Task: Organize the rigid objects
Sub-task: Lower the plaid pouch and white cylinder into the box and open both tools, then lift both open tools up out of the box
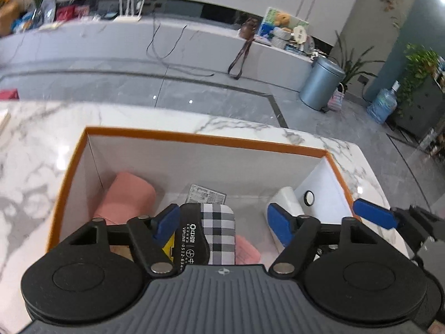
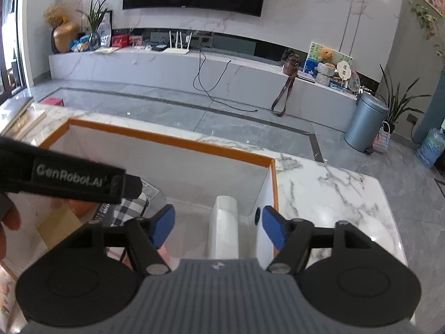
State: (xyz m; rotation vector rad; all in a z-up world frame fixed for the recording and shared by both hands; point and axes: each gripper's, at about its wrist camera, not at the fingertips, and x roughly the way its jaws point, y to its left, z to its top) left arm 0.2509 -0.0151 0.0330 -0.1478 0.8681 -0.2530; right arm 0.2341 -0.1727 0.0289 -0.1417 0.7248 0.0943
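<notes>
- The table (image 1: pixel 36 150), white marble with grey veins, carries the box; the box sits near the table's far right corner.
- The box (image 1: pixel 200 136) is open-topped, with an orange rim and white inner walls. Everything I handle lies inside it.
- My left gripper (image 1: pixel 224 222) hangs over the box's near middle, pointing down into it. Its jaws stand wide apart and the blue pads press on nothing.
- My right gripper (image 2: pixel 218 226) hangs over the box's right end, jaws likewise apart, gripping nothing.
- A white block (image 2: pixel 224 225) lies inside the box along its right wall, between my right pads but touched by neither.
- A pink roll (image 1: pixel 125 197) lies inside the box toward its left wall.
- A checked case (image 1: pixel 221 231), black, white and grey, lies on the box floor at the middle, between my left pads and free of both.
- A black tool (image 1: pixel 192 233) with white lettering lies just left of the checked case, touching it.
- A printed leaflet (image 1: pixel 207 194) lies flat on the box floor behind the case.
- A small round hole (image 1: pixel 309 197) shows in the box's right wall, beside the white block.
</notes>
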